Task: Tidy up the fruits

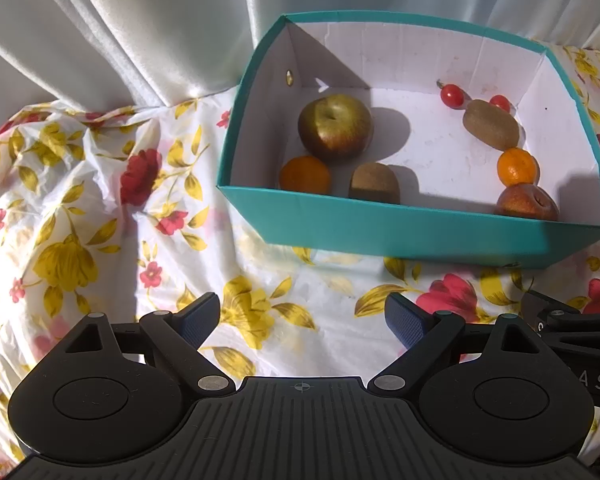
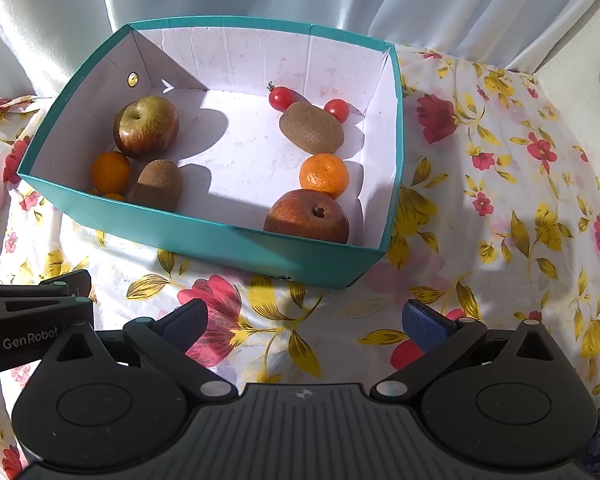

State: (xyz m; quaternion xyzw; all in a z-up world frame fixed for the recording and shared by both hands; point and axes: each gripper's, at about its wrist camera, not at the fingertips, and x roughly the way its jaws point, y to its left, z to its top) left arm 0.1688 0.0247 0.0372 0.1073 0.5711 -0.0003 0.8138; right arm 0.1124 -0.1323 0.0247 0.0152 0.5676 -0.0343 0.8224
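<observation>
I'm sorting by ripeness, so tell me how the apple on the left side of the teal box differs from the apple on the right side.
The left apple is greenish-yellow with red blush; the right apple is red-brown all over. The left apple sits further back, against an orange and a kiwi; the right apple sits at the front wall of the box, ending a row of fruit. Both lie inside the box, stem dimple up.

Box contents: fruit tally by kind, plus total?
Apples: 2 — left, right
Kiwis: 2 — left, right
Oranges: 3 — left, right, and a small one mostly hidden behind the box front wall
Cherry tomatoes: 2 —
Total: 9
</observation>
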